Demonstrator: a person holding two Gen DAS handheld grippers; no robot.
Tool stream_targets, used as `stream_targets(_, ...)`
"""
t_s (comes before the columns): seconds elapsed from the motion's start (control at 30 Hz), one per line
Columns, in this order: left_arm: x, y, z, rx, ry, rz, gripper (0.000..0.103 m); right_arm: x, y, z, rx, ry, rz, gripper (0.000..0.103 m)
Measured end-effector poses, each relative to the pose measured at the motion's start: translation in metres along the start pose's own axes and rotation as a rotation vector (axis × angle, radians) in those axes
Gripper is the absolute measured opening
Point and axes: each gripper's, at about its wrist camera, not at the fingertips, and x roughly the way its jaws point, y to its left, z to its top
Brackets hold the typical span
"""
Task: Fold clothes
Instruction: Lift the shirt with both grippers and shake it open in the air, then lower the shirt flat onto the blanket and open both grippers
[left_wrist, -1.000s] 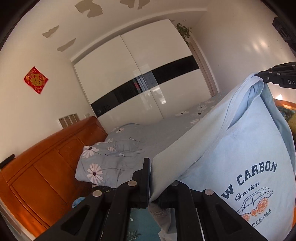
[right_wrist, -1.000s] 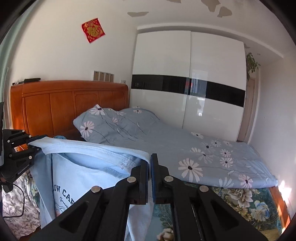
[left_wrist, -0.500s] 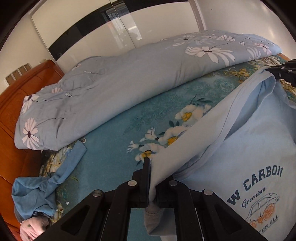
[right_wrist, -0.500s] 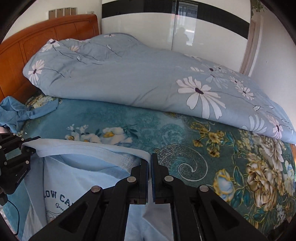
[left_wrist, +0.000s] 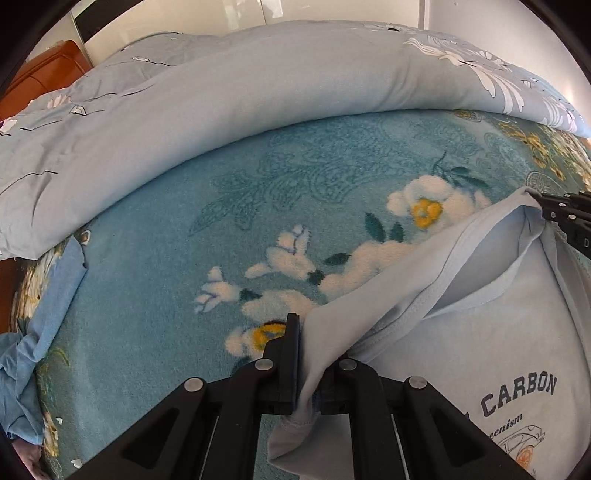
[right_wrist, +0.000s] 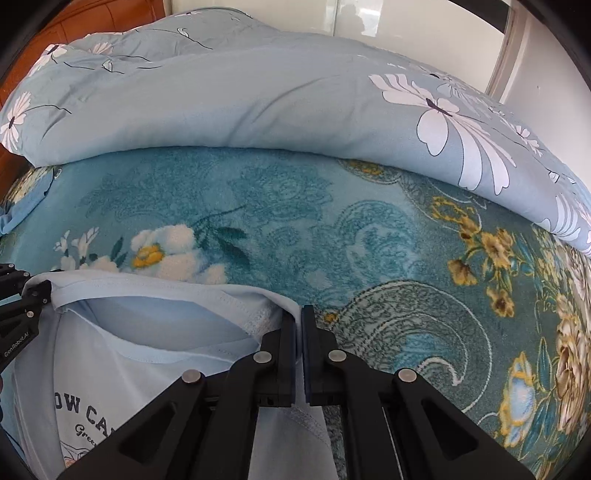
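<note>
A light blue T-shirt (left_wrist: 480, 350) with dark "CARBON" print hangs between my two grippers over the bed. My left gripper (left_wrist: 308, 343) is shut on one shoulder of the shirt. My right gripper (right_wrist: 299, 325) is shut on the other shoulder; the shirt (right_wrist: 122, 354) shows print side up in the right wrist view. Each gripper shows at the edge of the other's view: the right one (left_wrist: 557, 214), the left one (right_wrist: 22, 299). The neckline sags open between them.
A teal floral fleece blanket (left_wrist: 221, 221) covers the bed. A rolled pale blue flowered duvet (right_wrist: 258, 92) lies along the far side. Another blue garment (left_wrist: 33, 332) lies crumpled at the left, near the orange wooden headboard (left_wrist: 44, 70).
Both grippers have tipped and come down toward the bed with the shirt. The wardrobe and walls have left the views, and the blanket now fills them.
</note>
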Motion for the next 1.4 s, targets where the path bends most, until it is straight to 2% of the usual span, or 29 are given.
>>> stream_targets(0.07,-0.007,0.001,-0.005,-0.004,-0.012,-0.022,0.009,-0.002,0.0,-0.001,0.001,-0.003,-0.005,0.003)
stream_targets(0.13,-0.017,0.005,-0.012,-0.034,-0.009,-0.039,0.019,-0.011,0.001,-0.003,-0.004,-0.016,-0.013,0.003)
stream_targets(0.17,-0.023,0.007,-0.017,-0.053,-0.006,-0.04,0.031,-0.018,0.001,-0.005,-0.013,-0.023,-0.02,0.005)
stream_targets(0.2,-0.029,0.01,-0.022,-0.072,-0.003,-0.042,0.038,-0.025,0.002,-0.007,-0.024,-0.027,-0.026,0.013)
stream_targets(0.23,-0.035,0.013,-0.026,-0.091,0.0,-0.043,0.04,-0.033,0.002,-0.01,-0.036,-0.029,-0.035,0.019)
stream_targets(0.27,-0.044,0.015,-0.032,-0.109,-0.003,-0.054,0.042,-0.041,0.002,-0.013,-0.048,-0.029,-0.044,0.033)
stream_targets(0.3,-0.054,0.019,-0.037,-0.124,-0.008,-0.064,0.046,-0.051,0.001,-0.017,-0.058,-0.034,-0.047,0.039)
stream_targets(0.37,-0.076,0.018,-0.054,-0.13,-0.021,-0.054,0.052,-0.071,-0.006,-0.027,-0.062,-0.053,-0.042,0.041)
stream_targets(0.47,-0.109,0.009,-0.083,-0.125,-0.043,-0.031,0.054,-0.099,-0.02,-0.049,-0.042,-0.061,-0.019,0.043)
stream_targets(0.57,-0.143,-0.017,-0.123,-0.09,-0.098,0.014,0.057,-0.132,-0.027,-0.094,-0.035,-0.081,0.058,0.043)
stream_targets(0.63,-0.161,-0.026,-0.149,-0.096,-0.137,0.004,0.06,-0.144,-0.025,-0.131,-0.064,-0.078,0.089,0.043)
stream_targets(0.77,-0.187,-0.029,-0.192,-0.208,-0.169,-0.044,0.06,-0.162,-0.018,-0.199,-0.078,-0.051,0.157,0.043)
stream_targets(0.87,-0.204,-0.038,-0.221,-0.234,-0.203,-0.043,0.06,-0.172,-0.012,-0.237,-0.082,-0.044,0.195,0.043)
stream_targets(0.97,-0.218,-0.056,-0.245,-0.22,-0.242,0.006,0.061,-0.179,-0.007,-0.263,-0.083,-0.058,0.219,0.043)
stream_targets(1.03,-0.226,-0.068,-0.26,-0.217,-0.276,0.014,0.061,-0.178,-0.004,-0.274,-0.079,-0.055,0.231,0.043)
stream_targets(1.17,-0.23,-0.089,-0.28,-0.22,-0.285,-0.021,0.062,-0.173,-0.002,-0.287,-0.055,-0.05,0.246,0.041)
stream_targets(1.23,-0.23,-0.097,-0.285,-0.215,-0.278,-0.026,0.062,-0.174,-0.004,-0.29,-0.043,-0.064,0.242,0.031)
stream_targets(1.27,-0.23,-0.101,-0.287,-0.209,-0.273,-0.031,0.062,-0.175,-0.005,-0.29,-0.032,-0.067,0.24,0.017)
stream_targets(1.3,-0.229,-0.104,-0.288,-0.201,-0.268,-0.035,0.062,-0.175,-0.008,-0.291,-0.016,-0.066,0.245,0.009)
stream_targets(1.4,-0.227,-0.112,-0.291,-0.193,-0.263,-0.038,0.062,-0.175,-0.015,-0.29,0.01,-0.064,0.274,0.004)
